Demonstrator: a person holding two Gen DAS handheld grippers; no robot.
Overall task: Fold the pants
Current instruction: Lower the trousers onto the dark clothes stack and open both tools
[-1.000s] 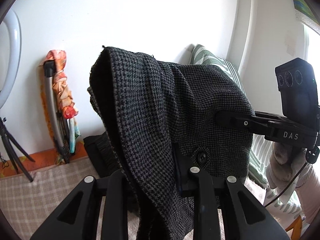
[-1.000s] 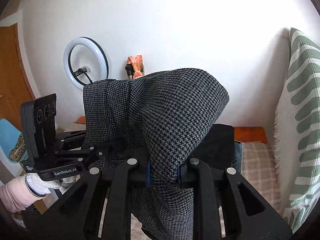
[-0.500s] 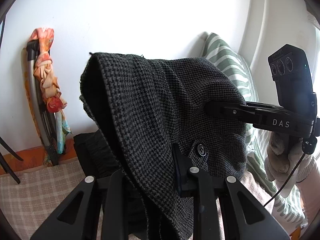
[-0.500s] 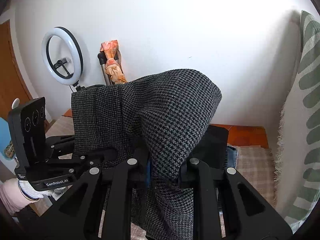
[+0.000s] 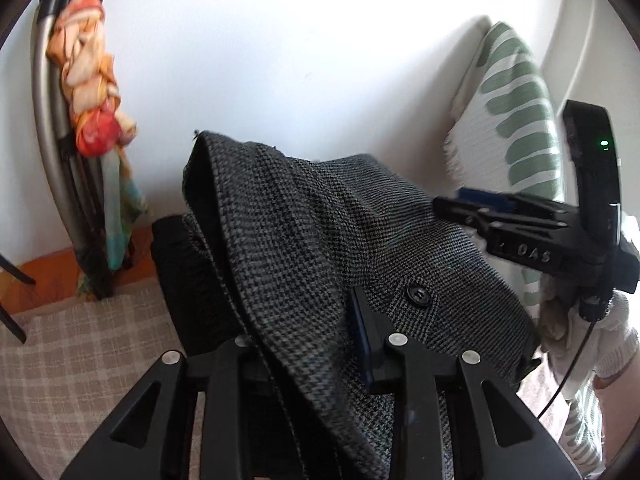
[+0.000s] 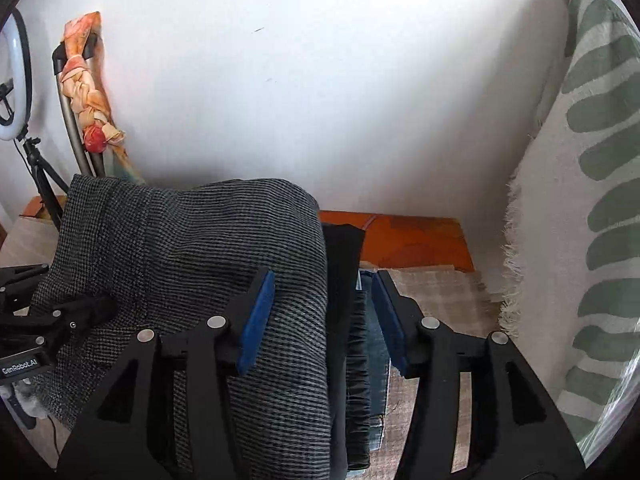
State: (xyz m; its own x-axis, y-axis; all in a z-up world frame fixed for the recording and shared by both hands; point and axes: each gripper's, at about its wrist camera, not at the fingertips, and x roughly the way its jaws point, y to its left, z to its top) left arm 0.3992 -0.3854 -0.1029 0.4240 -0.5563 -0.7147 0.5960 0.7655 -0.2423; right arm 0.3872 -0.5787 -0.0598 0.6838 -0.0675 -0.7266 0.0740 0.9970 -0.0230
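The pants [image 5: 320, 248] are dark grey houndstooth with a black button [image 5: 418, 293]. In the left wrist view they bunch between my left gripper's fingers [image 5: 304, 340], which are shut on the cloth. In the right wrist view the pants [image 6: 208, 264] lie in a folded heap over a stack of dark clothes [image 6: 352, 320]. My right gripper [image 6: 324, 316] is open with its blue pads apart; the cloth lies loose between them. The right gripper also shows in the left wrist view [image 5: 460, 204], beside the pants' right edge.
A checked beige cover [image 5: 80, 352] lies under the clothes. A green-and-white striped pillow [image 6: 592, 200] stands at the right. A folded frame with an orange scarf [image 5: 88, 80] leans on the white wall at the left. A ring light on a tripod [image 6: 16, 80] stands far left.
Both grippers have dropped with the pants toward the stack of clothes. My right gripper has opened and let go of the cloth. The left gripper still holds it.
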